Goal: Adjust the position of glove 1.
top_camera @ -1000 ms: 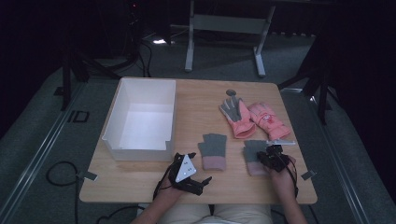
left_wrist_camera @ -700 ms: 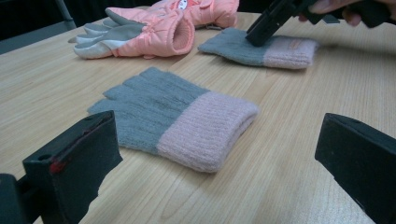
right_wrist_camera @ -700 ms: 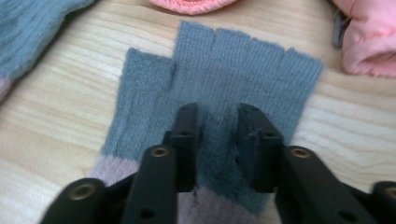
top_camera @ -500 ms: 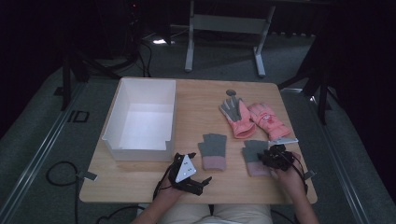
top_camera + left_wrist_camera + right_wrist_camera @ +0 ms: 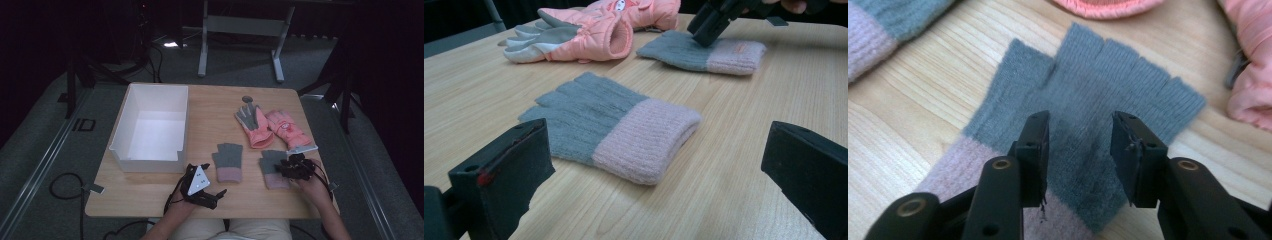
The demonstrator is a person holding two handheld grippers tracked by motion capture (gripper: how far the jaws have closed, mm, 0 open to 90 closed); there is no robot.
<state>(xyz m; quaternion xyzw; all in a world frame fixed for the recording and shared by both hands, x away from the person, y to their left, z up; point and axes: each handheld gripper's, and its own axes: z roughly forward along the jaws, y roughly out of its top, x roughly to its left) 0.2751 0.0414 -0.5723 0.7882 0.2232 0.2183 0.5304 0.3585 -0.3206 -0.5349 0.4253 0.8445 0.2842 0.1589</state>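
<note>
Right gripper view: jaws part-open over grey glove [image 5: 1088, 115]

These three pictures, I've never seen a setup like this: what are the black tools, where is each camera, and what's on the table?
A person sits at a wooden table with a hand-held gripper in each hand. The high view looks down from above. The other two cameras ride on the grippers and look along their black jaws.

On the table: a white box, two pink winter gloves and two grey-and-pink knit gloves.

The left gripper rests with its jaws wide open, facing the nearer knit glove. The right gripper points down over the other knit glove; its jaws have just been opening and stand apart above the fabric. Nothing is held.
</note>
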